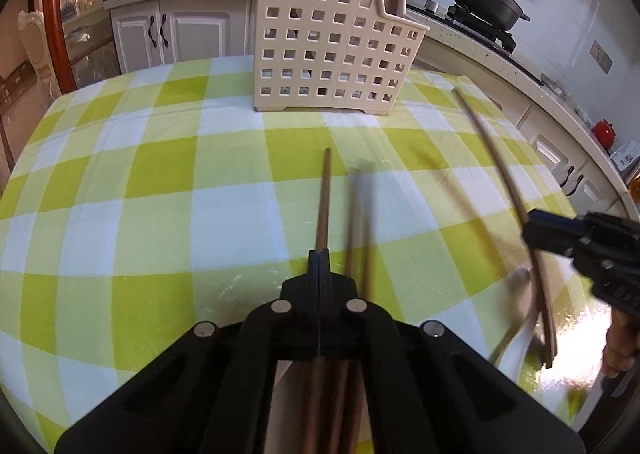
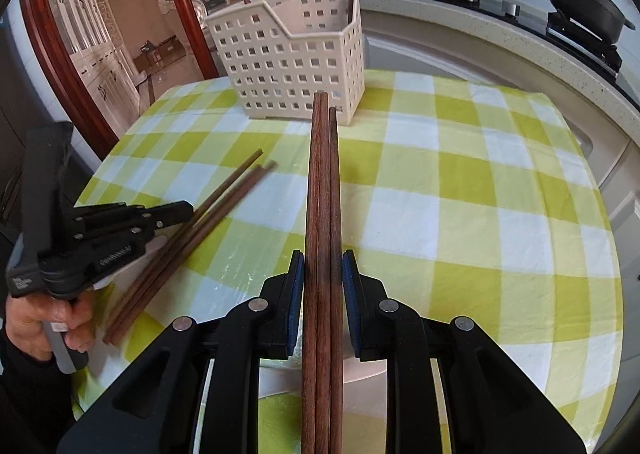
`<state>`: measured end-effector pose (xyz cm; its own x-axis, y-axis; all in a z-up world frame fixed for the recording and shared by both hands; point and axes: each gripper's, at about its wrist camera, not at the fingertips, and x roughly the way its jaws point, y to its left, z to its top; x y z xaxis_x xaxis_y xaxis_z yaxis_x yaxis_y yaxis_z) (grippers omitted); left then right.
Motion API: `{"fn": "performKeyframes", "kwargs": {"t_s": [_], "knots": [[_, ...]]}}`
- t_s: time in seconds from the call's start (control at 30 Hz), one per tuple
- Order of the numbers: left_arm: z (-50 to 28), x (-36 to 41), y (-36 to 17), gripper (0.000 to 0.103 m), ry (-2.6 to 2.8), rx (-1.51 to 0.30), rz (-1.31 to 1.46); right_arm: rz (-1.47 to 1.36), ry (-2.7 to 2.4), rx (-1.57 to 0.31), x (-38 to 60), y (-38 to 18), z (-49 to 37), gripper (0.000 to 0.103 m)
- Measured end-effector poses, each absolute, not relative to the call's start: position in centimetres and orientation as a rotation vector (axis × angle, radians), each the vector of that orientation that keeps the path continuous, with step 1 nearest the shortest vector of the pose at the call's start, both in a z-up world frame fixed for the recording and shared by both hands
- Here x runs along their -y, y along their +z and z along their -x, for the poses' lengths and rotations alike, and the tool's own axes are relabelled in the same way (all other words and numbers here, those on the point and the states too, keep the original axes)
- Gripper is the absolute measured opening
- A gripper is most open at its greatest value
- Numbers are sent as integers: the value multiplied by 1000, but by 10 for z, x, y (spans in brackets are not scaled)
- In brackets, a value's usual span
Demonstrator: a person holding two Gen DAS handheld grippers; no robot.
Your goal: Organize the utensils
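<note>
While both grippers work over the green-check bench (image 2: 460, 182), each has brown wooden chopsticks between its fingers.

Left gripper (image 1: 319, 254): fingers clenched together, one chopstick (image 1: 325, 198) pinched at their tips and running straight ahead. Two more sticks (image 1: 358, 222) lie just right of those fingers, blurred; whether they rest on the cloth or are slipping free I cannot tell.

Right gripper (image 2: 322, 286): fingers grasping a bundle of chopsticks (image 2: 322, 190), which points forward toward the cream perforated utensil basket (image 2: 292, 66). The left pad touches the bundle; on the right a thin gap seems to show, so the hold may be light.

The basket stands ahead of both sets of fingers at the far end of the bench, with a few utensil handles already upright inside.

Judgement, step in hand: gathering sticks for loading into the basket.

To do it well:
- Firm up the right-hand grip before lifting, since smooth sticks slide past each other.
- Tilt tips down only once they are above the basket's lower, notched side.
- Keep the two grippers well apart so the sticks do not cross.
- Collect the loose pair afterwards rather than dragging it along.
</note>
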<state>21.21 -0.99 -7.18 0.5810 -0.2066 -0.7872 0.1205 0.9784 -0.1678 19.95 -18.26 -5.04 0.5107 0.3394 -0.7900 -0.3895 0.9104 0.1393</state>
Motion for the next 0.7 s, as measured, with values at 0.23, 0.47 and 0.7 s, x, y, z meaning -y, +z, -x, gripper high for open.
{"fn": "performKeyframes", "kwargs": {"t_s": [0.23, 0.47, 0.7], "knots": [[-214, 9, -74, 2, -201, -942, 107, 53, 429, -945, 184, -53, -201, 20], [-213, 5, -76, 16, -214, -957, 123, 17, 422, -954, 194, -56, -188, 20], [-211, 5, -76, 30, -243, -958, 138, -13, 430, -954, 193, -61, -173, 20]]}}
